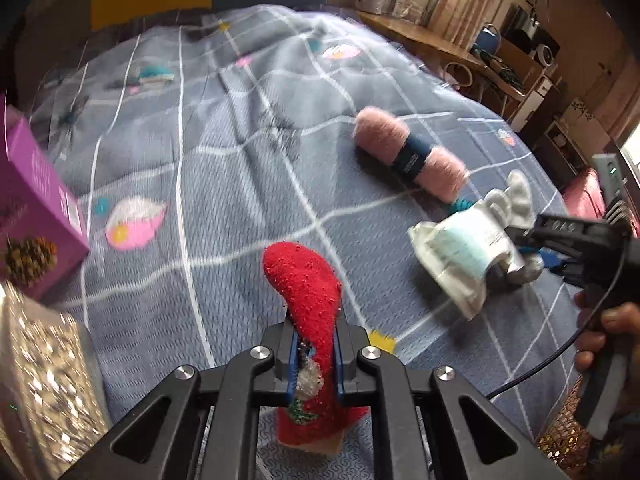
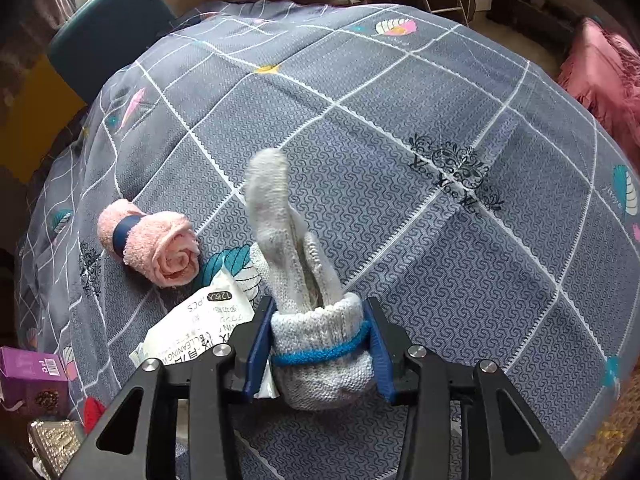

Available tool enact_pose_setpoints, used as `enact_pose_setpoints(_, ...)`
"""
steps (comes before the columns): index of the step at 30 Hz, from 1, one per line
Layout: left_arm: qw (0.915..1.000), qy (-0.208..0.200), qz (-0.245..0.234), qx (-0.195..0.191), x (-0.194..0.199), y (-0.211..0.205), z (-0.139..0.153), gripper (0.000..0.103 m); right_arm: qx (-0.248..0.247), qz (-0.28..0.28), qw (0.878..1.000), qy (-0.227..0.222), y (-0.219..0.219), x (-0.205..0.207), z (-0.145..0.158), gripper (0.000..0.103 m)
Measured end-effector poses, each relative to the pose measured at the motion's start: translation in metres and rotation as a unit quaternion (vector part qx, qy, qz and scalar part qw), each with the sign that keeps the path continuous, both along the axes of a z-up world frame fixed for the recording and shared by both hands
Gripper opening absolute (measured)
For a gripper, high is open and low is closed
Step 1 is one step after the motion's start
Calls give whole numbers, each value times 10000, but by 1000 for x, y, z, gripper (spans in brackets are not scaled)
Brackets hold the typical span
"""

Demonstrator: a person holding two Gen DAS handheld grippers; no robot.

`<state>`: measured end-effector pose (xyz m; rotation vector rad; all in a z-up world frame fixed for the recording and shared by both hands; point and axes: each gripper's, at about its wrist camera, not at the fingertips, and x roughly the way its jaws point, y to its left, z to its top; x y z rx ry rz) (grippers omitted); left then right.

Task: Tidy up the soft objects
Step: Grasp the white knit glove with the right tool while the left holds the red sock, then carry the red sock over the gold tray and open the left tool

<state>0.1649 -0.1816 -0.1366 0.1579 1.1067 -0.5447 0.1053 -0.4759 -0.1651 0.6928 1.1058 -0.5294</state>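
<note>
My left gripper (image 1: 315,354) is shut on a red fuzzy sock (image 1: 308,284), whose toe sticks up above the grey checked bedspread (image 1: 224,184). My right gripper (image 2: 320,340) is shut on a grey knit glove with a blue cuff band (image 2: 316,344) together with a white wipes packet (image 2: 204,328). The glove fingers (image 2: 268,196) point upward. In the left wrist view the right gripper (image 1: 520,248) holds the packet (image 1: 456,256) and glove (image 1: 516,196) at the right. A rolled pink towel with a dark blue band lies on the bed (image 1: 408,152), also in the right wrist view (image 2: 152,248).
A purple box (image 1: 36,208) and a glittery silver item (image 1: 44,380) sit at the bed's left edge, also seen in the right wrist view (image 2: 32,372). A wooden desk with clutter (image 1: 440,40) stands behind the bed. Pink fabric (image 2: 604,80) lies at the right.
</note>
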Motion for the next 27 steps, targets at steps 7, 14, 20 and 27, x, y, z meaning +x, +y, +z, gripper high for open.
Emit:
enact_pose_setpoints(7,9993,-325,114,-143,50,-12,70,11,-75,66,9999,35,-1,2,-2,44)
enact_pose_setpoints(14,9900,-972,1023,-7,135,40,150,11,-223,191,9995,72,6,5,1,44)
enact_pose_setpoints(20,9706,-1317,1982,371,158,159,176,11,-292,267,9992,99,7,10,-2,45)
enact_pose_setpoints(27,9509,-1377,2711,579,105,303,161,11,-436,386,9982,158,11,11,-3,45)
